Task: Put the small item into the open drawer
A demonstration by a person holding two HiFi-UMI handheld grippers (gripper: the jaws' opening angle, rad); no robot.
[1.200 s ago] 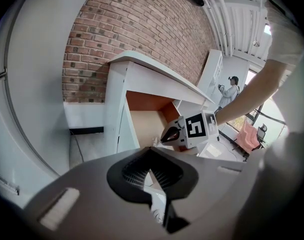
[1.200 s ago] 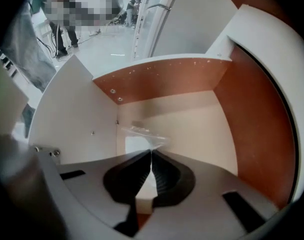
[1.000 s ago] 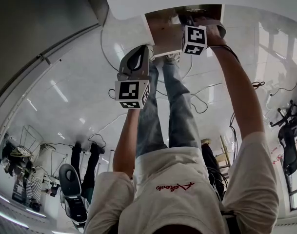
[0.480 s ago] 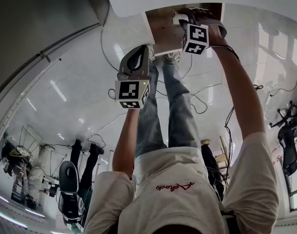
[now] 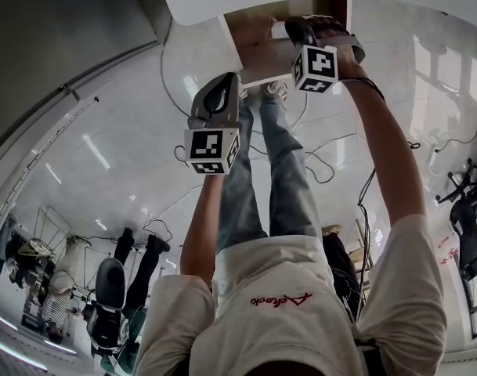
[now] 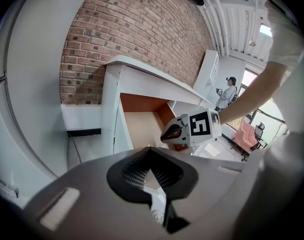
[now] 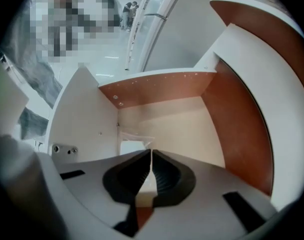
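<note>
The open drawer [image 7: 159, 86] has a pale wooden floor and red-brown walls, and it shows too in the head view [image 5: 254, 47] and the left gripper view [image 6: 142, 126]. The small item [image 7: 134, 144], white in a clear wrapper, lies on the drawer floor by the left wall. My right gripper [image 7: 151, 152] hangs just above it, apart from it; its jaws have just been closing and stand shut with nothing between them. It shows over the drawer in the head view [image 5: 302, 31]. My left gripper [image 6: 151, 150] is held back from the drawer, shut and empty [image 5: 221, 92].
The drawer belongs to a white cabinet [image 6: 152, 76] against a brick wall [image 6: 132, 39]. Cables [image 5: 324, 163] trail over the glossy white floor near the person's legs [image 5: 261, 178]. Office chairs [image 5: 109, 292] stand further off.
My right gripper has lifted up from the drawer floor, and the white item, held before, now lies loose in the drawer. The left gripper has stayed where it was.
</note>
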